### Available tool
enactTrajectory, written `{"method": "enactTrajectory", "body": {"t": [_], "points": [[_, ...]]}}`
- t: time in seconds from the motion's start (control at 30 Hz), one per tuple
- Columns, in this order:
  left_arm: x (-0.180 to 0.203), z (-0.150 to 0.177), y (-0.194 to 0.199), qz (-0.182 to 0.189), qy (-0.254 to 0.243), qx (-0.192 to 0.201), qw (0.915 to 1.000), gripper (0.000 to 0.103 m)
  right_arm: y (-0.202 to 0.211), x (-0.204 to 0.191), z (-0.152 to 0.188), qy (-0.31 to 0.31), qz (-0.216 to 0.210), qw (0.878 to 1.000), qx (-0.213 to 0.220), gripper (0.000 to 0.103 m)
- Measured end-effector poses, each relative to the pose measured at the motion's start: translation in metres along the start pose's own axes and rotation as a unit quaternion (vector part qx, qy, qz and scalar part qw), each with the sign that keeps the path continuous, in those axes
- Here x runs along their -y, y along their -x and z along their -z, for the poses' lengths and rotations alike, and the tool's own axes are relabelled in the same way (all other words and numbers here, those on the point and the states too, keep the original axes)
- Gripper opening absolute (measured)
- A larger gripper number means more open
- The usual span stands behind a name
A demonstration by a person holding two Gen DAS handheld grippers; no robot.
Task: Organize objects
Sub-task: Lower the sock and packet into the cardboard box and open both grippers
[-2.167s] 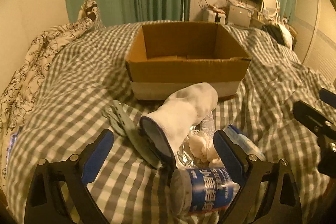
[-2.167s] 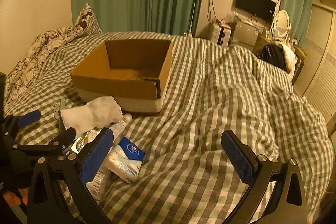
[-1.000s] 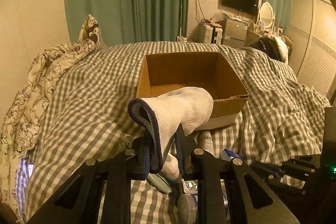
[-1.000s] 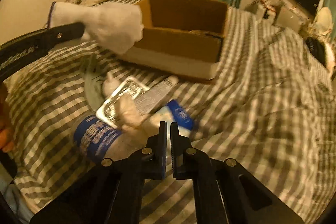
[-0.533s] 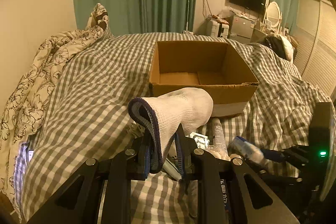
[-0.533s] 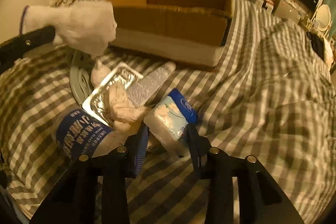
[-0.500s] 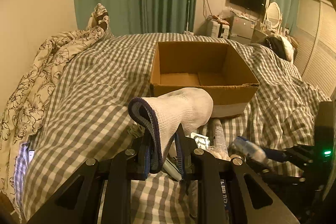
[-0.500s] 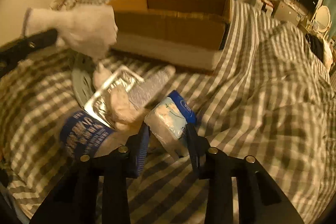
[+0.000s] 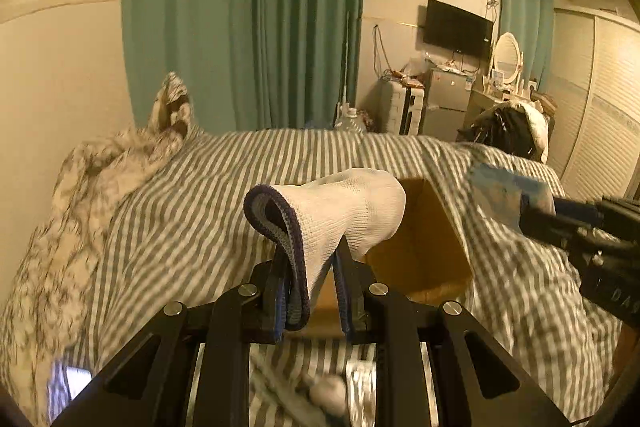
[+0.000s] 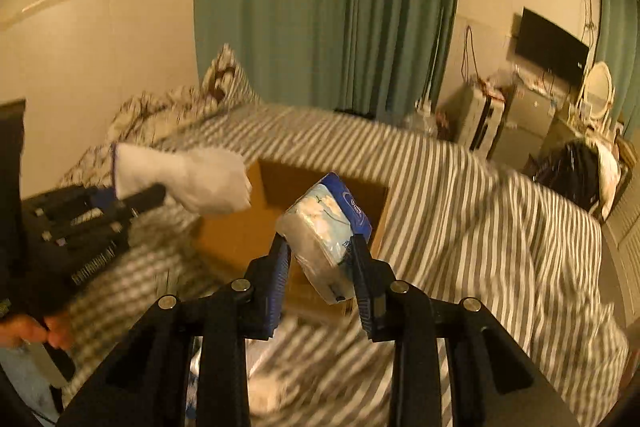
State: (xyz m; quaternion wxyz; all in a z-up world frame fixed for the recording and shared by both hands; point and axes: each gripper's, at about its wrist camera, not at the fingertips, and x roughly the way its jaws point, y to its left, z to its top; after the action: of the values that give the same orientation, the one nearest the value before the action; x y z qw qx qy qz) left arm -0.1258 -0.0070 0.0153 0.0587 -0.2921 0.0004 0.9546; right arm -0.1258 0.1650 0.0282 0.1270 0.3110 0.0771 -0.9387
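My left gripper [image 9: 310, 263] is shut on a white sock with a dark blue cuff [image 9: 344, 207] and holds it up in front of an open cardboard box [image 9: 420, 251]. The sock also shows in the right wrist view [image 10: 188, 179]. My right gripper [image 10: 320, 255] is shut on a blue and white tissue pack [image 10: 326, 227] and holds it up before the cardboard box [image 10: 240, 231]. The pack shows blurred at the right of the left wrist view [image 9: 504, 195]. Both views are blurred by motion.
The box stands on a grey checked duvet [image 9: 192, 211]. A floral blanket [image 9: 60, 247] lies at the left. Loose items [image 9: 328, 391] lie on the bed below my left gripper. Green curtains [image 10: 328, 3], a dresser and a TV [image 10: 552, 47] stand behind.
Both grippers have lifted and moved toward the box. My right gripper has closed on the tissue pack and raised it off the bed. The sock stays in my left gripper.
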Motion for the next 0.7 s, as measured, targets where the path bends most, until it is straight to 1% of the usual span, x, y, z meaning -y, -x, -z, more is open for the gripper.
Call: {"method": "enactTrajectory", "body": {"t": [0.1,0.2,0.37,0.47,0.5,0.53,0.57,0.6,0.63,0.67,0.7], "points": [[0.002,-0.016,-0.028,-0.001,0.001,-0.008,1.0,0.02,-0.022,0.001,-0.02,0.002,-0.006,1.0,0.0,0.029],[0.003,-0.021,-0.061,0.0,0.001,-0.025,0.9997,0.02,-0.059,0.002,-0.027,-0.001,-0.013,1.0,-0.018,0.029],[0.006,-0.009,-0.112,0.007,-0.006,-0.06,0.9981,0.02,-0.123,0.009,-0.019,-0.016,-0.025,0.998,-0.062,0.031],[0.005,0.001,-0.131,0.017,0.0,-0.079,0.9968,0.024,-0.14,0.016,-0.003,-0.026,-0.03,0.996,-0.076,0.035],[0.004,0.005,-0.135,0.02,0.002,-0.085,0.9961,0.026,-0.143,0.018,0.001,-0.028,-0.029,0.996,-0.08,0.039],[0.004,0.008,-0.138,0.023,0.002,-0.09,0.9957,0.033,-0.143,0.02,0.002,-0.029,-0.026,0.996,-0.082,0.048],[0.004,0.01,-0.139,0.023,0.002,-0.095,0.9952,0.048,-0.143,0.022,0.003,-0.032,-0.023,0.996,-0.081,0.054],[0.004,0.012,-0.137,0.021,0.003,-0.095,0.9952,0.057,-0.138,0.024,0.003,-0.035,-0.019,0.996,-0.077,0.062],[0.003,0.013,-0.131,0.017,0.004,-0.09,0.9958,0.07,-0.131,0.029,0.003,-0.039,-0.017,0.997,-0.07,0.066],[0.003,0.013,-0.126,0.016,0.002,-0.084,0.9963,0.074,-0.124,0.031,0.0,-0.042,-0.015,0.997,-0.064,0.067],[0.002,0.012,-0.12,0.014,-0.001,-0.081,0.9966,0.074,-0.113,0.033,-0.003,-0.045,-0.012,0.997,-0.056,0.07]]}}
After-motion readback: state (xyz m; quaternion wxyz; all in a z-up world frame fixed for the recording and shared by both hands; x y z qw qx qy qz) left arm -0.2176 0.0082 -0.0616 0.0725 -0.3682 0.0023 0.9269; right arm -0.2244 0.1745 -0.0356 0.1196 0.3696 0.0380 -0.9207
